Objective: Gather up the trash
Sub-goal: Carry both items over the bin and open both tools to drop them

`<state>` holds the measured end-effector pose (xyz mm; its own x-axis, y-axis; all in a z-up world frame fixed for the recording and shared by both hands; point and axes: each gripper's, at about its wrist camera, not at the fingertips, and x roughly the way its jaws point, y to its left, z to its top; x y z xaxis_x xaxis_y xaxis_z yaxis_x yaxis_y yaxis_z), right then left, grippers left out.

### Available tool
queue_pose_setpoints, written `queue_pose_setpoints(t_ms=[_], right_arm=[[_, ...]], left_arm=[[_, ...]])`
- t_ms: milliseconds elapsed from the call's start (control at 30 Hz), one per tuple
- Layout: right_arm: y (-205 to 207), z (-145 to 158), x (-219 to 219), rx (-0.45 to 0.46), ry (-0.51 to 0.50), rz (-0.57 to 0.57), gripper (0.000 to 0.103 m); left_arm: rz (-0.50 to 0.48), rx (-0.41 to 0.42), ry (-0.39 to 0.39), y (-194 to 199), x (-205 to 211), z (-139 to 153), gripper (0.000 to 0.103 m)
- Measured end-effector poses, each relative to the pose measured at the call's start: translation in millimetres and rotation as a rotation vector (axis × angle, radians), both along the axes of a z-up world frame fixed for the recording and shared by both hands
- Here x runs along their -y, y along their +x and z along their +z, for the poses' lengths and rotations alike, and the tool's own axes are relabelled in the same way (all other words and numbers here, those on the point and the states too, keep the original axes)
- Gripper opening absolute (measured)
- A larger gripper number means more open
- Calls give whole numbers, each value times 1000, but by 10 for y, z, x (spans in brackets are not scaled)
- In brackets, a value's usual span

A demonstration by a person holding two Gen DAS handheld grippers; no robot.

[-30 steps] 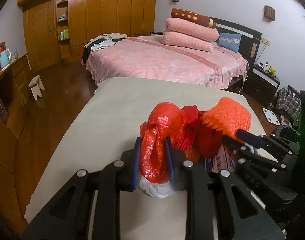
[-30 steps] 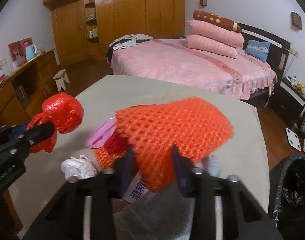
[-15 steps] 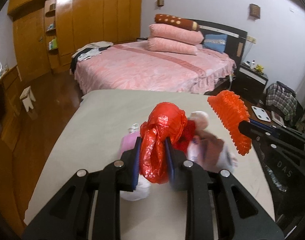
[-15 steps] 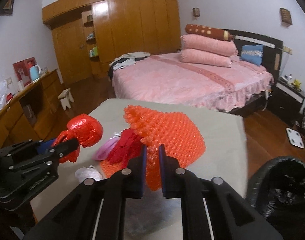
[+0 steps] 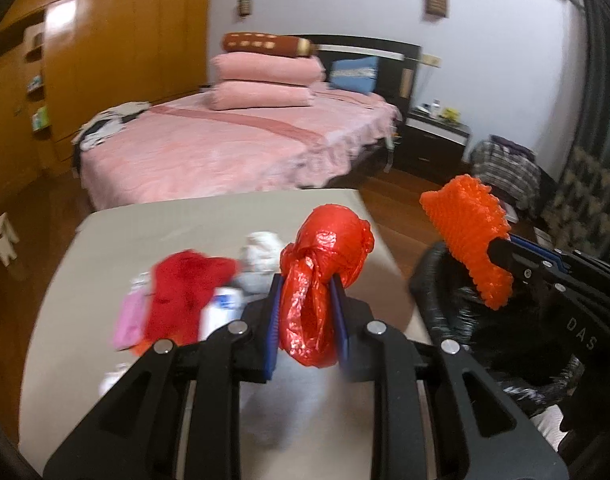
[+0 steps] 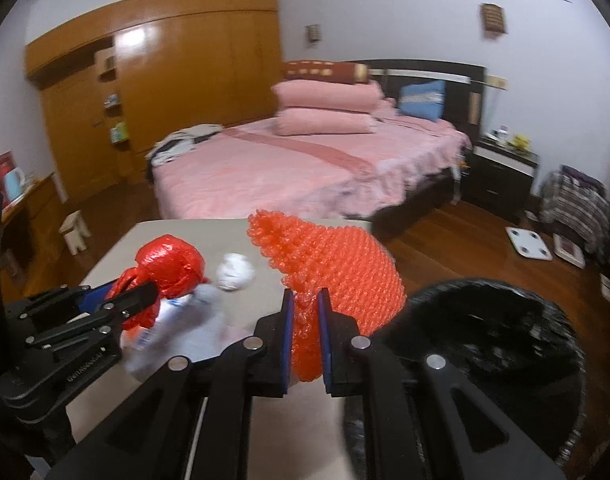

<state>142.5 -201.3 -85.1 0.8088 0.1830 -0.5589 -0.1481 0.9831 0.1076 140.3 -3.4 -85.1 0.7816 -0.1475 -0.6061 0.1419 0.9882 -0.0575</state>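
Note:
My left gripper [image 5: 305, 312] is shut on a knotted red plastic bag [image 5: 325, 264] and holds it above the beige table [image 5: 105, 248], near its right edge. It also shows in the right wrist view [image 6: 169, 268]. My right gripper [image 6: 305, 332] is shut on a piece of orange foam netting [image 6: 341, 264], held at the table's right edge beside a bin lined with a black bag [image 6: 485, 340]. The netting [image 5: 469, 224] hangs over the bin [image 5: 437, 280] in the left wrist view.
More trash lies on the table: a red cloth [image 5: 185, 292], a pink item [image 5: 129, 316], a crumpled white paper ball [image 6: 233, 272] and a white packet [image 5: 221, 308]. A pink bed [image 5: 225, 148] stands beyond. Wooden floor [image 6: 457, 240] lies to the right.
Both grippers have swung right with their loads. The orange netting went from over the trash pile to the black bin. The red bag now hangs near the table's right edge.

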Motion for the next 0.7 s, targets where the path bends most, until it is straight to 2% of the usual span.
queue_pose_setpoints(t_ms=[233,500,533,600,633,667,700], right_arm=[[-138,-214,720,-46,-14,-153,12],[-311,-503,1236,-102,-19,-266,12],[-318,-534,1291,-111,-20,-281,14],[-343,-560,1357,-117,-25,-301,15],[-341,-571,1388,-120,-29,-310,19],[-343,-574,1408,-122,-31,-316,22],[-356,-579,1419,-121,-33,-323,29]], left_arm=[[-149,-1,-9,106,754,-140,22],[-302,-22,-25,194,1516,-345,24],[-324,-33,-35,218,1591,-372,28],[-350,-45,-42,258,1680,-411,43],[-369,-46,-54,263,1722,-424,56],[-378,-46,-59,268,1723,-427,61],[-385,-41,-63,250,1719,-424,61]])
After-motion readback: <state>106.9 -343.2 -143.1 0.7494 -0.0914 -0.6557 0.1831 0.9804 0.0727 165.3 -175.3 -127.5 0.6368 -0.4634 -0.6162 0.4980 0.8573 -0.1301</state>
